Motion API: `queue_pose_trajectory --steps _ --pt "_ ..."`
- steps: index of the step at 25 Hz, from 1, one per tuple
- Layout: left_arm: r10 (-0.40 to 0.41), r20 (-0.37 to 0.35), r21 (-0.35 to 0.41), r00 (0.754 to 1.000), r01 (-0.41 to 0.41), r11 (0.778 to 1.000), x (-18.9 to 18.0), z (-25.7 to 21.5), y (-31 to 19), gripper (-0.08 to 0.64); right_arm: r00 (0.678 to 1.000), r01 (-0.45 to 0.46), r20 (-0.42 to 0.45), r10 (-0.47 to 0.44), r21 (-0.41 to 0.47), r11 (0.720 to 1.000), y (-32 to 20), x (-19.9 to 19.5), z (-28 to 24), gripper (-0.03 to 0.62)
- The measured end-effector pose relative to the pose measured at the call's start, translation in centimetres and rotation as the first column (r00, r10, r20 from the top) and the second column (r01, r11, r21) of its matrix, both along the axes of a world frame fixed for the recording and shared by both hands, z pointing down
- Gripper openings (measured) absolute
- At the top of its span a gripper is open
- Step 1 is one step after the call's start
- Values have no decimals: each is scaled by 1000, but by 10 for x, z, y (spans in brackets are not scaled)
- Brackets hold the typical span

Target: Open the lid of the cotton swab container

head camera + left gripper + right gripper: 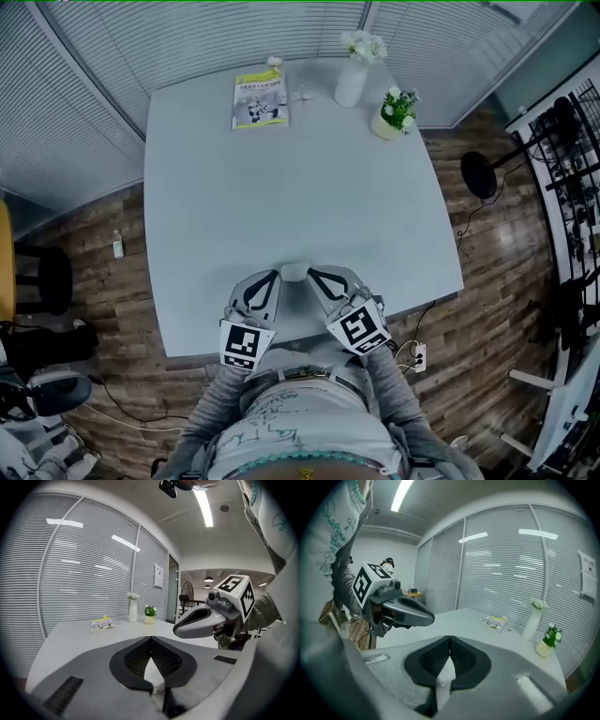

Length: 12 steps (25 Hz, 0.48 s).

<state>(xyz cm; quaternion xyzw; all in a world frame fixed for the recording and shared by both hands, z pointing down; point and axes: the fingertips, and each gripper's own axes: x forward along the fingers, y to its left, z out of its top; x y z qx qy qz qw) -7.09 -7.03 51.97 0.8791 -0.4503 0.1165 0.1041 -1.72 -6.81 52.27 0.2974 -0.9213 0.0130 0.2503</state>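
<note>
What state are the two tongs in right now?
Left tongs: closed, holding nothing.
Right tongs: closed, holding nothing.

The pale grey square table top (281, 206) looked smooth and matt. The brown plank floor (487, 309) was wood with a soft shine. The tall white vase (351, 82) looked glossy. The yellow and white booklet (260, 98) was paper. The left gripper (274, 277) and right gripper (315, 275) were matt grey plastic with ribbed black pads (138, 658). The person's grey sleeves (211, 412) were soft cloth.
</note>
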Motion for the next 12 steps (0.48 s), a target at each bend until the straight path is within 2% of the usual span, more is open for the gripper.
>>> queue_pose_trajectory --steps 12 --pt "47 78 -120 996 -37 992 3 59 2 -2 994 28 -101 -37 -91 995 -3 12 48 2"
